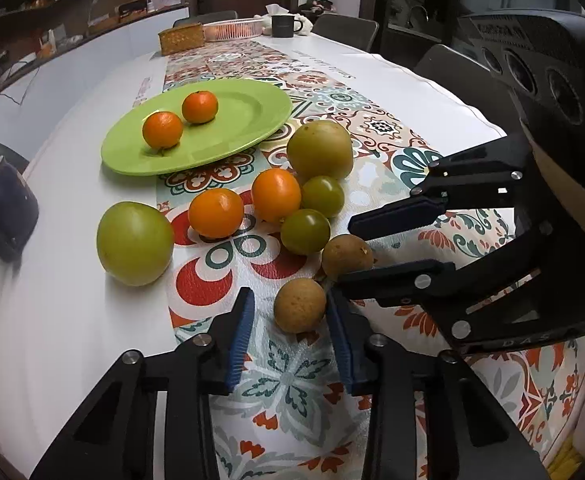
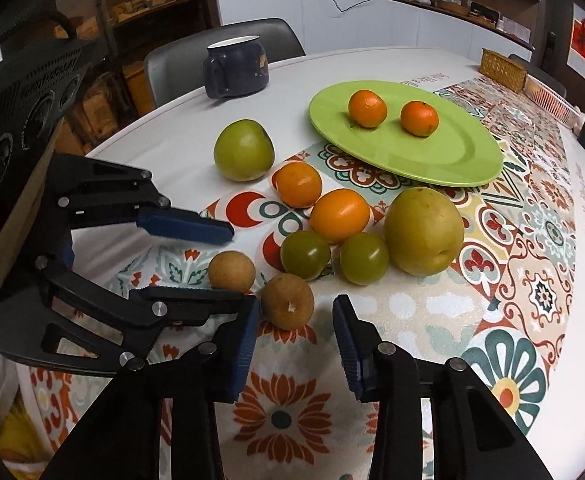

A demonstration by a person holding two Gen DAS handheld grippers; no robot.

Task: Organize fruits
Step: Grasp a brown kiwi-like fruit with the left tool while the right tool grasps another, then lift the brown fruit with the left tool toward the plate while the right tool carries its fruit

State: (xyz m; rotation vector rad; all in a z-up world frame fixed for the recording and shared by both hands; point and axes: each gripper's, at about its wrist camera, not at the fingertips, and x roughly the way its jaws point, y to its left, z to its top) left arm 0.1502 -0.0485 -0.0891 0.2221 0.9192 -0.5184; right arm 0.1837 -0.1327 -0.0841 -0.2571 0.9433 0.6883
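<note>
Two small brown round fruits lie on the patterned table runner. My left gripper (image 1: 288,295) straddles the nearer brown fruit (image 1: 299,306); its right pad is at the skin and a gap shows at its left pad. My right gripper (image 2: 297,300) straddles the other brown fruit (image 2: 287,301), with a gap at its right pad. Each gripper shows in the other's view, the right gripper (image 1: 346,254) and the left gripper (image 2: 240,266). Beyond lie two small green fruits (image 1: 305,231), two oranges (image 1: 215,213) and two large green fruits (image 1: 134,242). A green plate (image 1: 252,120) holds two mandarins (image 1: 162,130).
A dark blue mug (image 2: 236,66) stands on the white table behind the fruit, near a grey chair. At the table's far end are a wicker box (image 1: 181,38), a pink basket (image 1: 232,28) and a dark cup (image 1: 282,26). The two grippers' fingers nearly touch.
</note>
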